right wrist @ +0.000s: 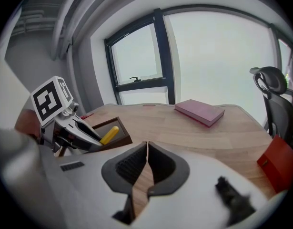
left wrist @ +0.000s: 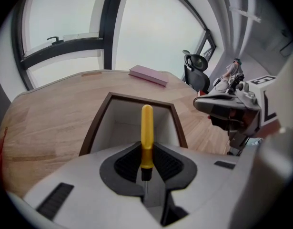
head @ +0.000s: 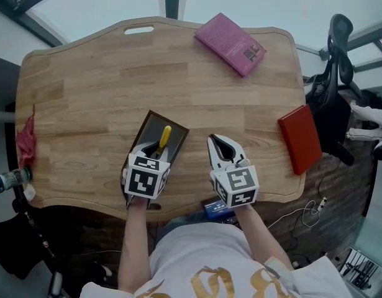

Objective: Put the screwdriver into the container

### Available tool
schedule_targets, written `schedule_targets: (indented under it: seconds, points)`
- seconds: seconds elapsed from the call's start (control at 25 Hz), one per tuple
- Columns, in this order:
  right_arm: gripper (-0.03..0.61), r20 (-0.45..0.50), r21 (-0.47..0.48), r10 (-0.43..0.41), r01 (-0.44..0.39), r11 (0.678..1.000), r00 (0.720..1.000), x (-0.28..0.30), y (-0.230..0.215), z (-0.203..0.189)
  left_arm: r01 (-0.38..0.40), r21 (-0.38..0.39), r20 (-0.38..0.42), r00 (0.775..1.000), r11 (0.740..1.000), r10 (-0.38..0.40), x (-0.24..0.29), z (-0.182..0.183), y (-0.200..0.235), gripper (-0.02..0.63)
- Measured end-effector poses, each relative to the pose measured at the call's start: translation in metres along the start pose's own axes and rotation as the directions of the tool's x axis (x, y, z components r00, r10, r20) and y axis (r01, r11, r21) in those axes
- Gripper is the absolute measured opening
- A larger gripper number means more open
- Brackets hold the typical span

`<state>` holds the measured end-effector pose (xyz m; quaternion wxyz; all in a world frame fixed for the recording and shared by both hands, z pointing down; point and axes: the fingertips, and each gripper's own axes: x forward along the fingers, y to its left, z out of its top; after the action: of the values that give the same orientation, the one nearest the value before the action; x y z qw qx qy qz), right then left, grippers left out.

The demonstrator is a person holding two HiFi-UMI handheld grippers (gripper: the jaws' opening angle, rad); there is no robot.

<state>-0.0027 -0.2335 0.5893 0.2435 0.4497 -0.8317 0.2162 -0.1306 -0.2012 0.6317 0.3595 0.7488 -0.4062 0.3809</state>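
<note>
Clamping a smooth yellow screwdriver (left wrist: 146,132), the left gripper (left wrist: 146,151) overhangs a rectangular brown-rimmed container (left wrist: 136,98), right gripper (right wrist: 146,152) closed

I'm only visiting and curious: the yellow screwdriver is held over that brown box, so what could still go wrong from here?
The left gripper pinches the screwdriver only at its handle's shaft end, so it might swing as it is let go and land across the container rim. The right gripper is shut beside the container, not steadying it, so a bump could slide it.
</note>
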Motion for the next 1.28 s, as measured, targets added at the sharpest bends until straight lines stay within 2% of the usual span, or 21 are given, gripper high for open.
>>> schedule_targets:
  seconds: [0.4,0.68,0.92,1.28]
  points:
    - [0.032,-0.012,0.013,0.002,-0.002,1.000,1.000,0.008,-0.009,-0.001,0.029,-0.037,-0.089,0.995,0.999,-0.032,0.016,-0.006,0.002,0.078]
    - [0.034,-0.025,0.024,0.008,-0.007,1.000,1.000,0.011,-0.011,-0.007,0.024,-0.032,-0.157,0.987,0.999,-0.028,0.023,-0.014,0.002,0.078]
    - [0.034,-0.035,0.029,0.012,-0.011,1.000,0.999,0.013,-0.012,-0.011,0.051,-0.028,-0.216,0.975,0.998,-0.056,0.030,-0.020,-0.005,0.078]
    - [0.034,-0.049,0.040,0.017,-0.015,0.999,0.999,0.018,-0.015,-0.016,0.050,-0.014,-0.253,0.966,0.999,-0.052,0.040,-0.017,-0.003,0.078]
